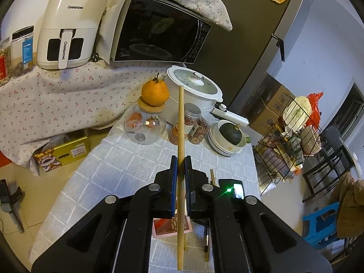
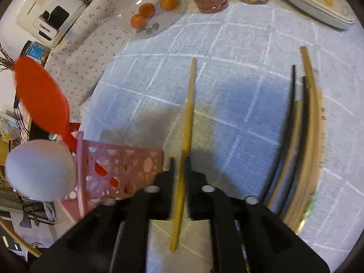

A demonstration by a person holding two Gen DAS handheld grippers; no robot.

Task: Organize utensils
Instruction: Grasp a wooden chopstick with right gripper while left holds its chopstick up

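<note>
Between the left claw's (image 1: 181, 159) blue pads, a slim round bamboo chopstick (image 1: 180, 136) sits clamped. The right claw (image 2: 179, 159) closes around another chopstick (image 2: 188, 113); left of it stands a perforated pink plastic basket (image 2: 122, 161) on the checked cloth surface (image 2: 227, 79).

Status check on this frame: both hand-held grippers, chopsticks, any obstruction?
Left hand-held gripper shut on bamboo chopstick. Right hand-held gripper around a second chopstick, grip unclear. Pink holder at left. More chopsticks on the cloth; nothing blocking.
</note>
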